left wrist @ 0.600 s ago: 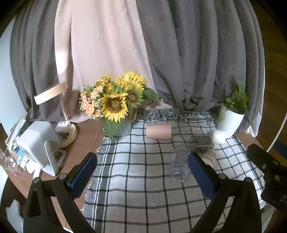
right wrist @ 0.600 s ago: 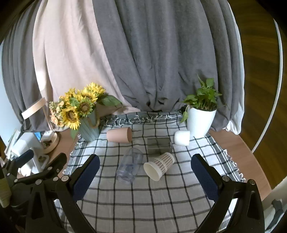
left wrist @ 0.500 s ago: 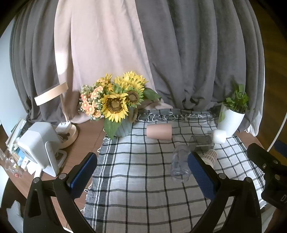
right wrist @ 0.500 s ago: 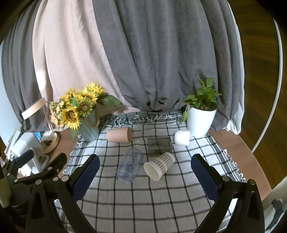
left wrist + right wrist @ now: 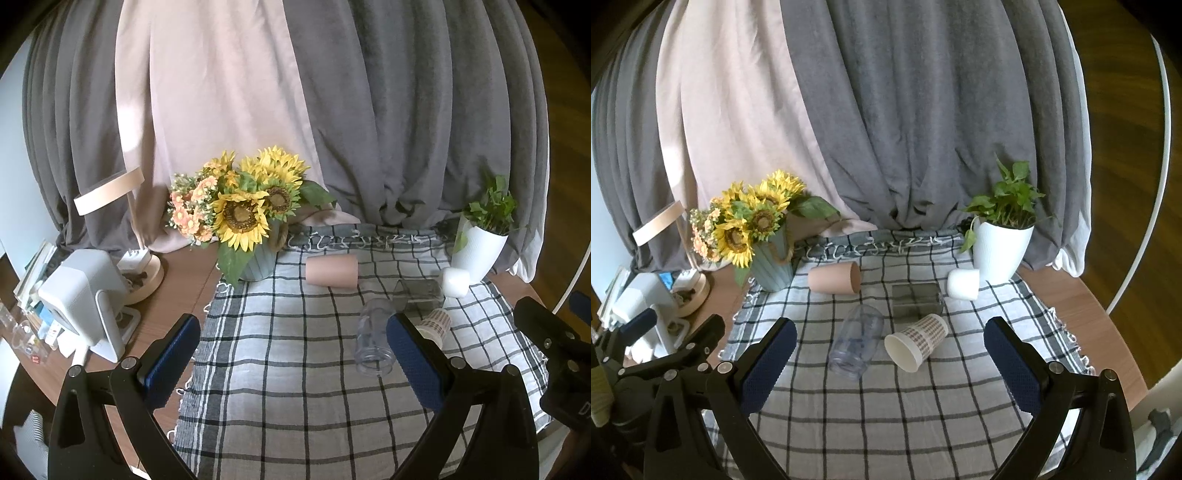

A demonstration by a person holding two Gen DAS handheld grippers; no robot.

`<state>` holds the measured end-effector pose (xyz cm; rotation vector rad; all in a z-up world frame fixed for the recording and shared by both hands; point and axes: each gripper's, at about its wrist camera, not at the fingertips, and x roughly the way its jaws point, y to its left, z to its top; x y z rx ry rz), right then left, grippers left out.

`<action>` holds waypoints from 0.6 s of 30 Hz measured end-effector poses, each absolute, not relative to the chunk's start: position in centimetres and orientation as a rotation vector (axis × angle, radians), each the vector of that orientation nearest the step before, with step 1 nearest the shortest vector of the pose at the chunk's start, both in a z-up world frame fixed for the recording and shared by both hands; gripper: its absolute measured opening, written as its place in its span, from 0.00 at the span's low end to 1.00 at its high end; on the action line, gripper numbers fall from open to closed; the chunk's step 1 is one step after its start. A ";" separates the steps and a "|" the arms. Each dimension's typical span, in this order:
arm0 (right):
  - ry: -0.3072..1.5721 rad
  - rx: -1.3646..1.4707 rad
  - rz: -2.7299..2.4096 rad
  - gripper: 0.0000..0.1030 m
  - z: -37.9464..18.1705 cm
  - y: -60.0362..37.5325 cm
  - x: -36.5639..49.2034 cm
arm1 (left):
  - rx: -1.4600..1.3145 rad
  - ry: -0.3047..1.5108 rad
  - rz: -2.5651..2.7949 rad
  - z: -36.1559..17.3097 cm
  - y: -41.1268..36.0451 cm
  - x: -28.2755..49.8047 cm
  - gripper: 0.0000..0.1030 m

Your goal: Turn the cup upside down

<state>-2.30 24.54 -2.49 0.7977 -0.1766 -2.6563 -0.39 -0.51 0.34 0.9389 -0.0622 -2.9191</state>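
Several cups lie on their sides on a checked cloth point(image 5: 886, 413): a pink cup point(image 5: 834, 277) point(image 5: 331, 271), a clear plastic cup point(image 5: 856, 342) point(image 5: 373, 336), a patterned paper cup point(image 5: 918, 341) point(image 5: 436, 323), a dark glass tumbler point(image 5: 916, 301) point(image 5: 417, 293) and a small white cup point(image 5: 963, 283) point(image 5: 456, 281). My right gripper point(image 5: 886, 365) is open and empty, above the cloth's near part, short of the clear and paper cups. My left gripper point(image 5: 291, 362) is open and empty, left of the clear cup.
A vase of sunflowers point(image 5: 761, 236) point(image 5: 251, 221) stands at the cloth's back left. A white potted plant point(image 5: 1001, 240) point(image 5: 480, 240) stands at the back right. A lamp and a white device point(image 5: 85, 299) sit on the wooden table to the left. Curtains hang behind.
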 end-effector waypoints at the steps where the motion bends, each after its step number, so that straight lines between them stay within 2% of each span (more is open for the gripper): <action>1: -0.179 0.799 -2.653 0.99 -2.5 24.6 -2.3 | 0.938 -0.065 -2.916 0.3 -0.5 -0.4 1.00; 18: -0.184 0.816 -2.651 0.99 -2.4 24.3 -2.2 | 0.927 -0.066 -2.892 0.3 -0.8 -0.4 1.00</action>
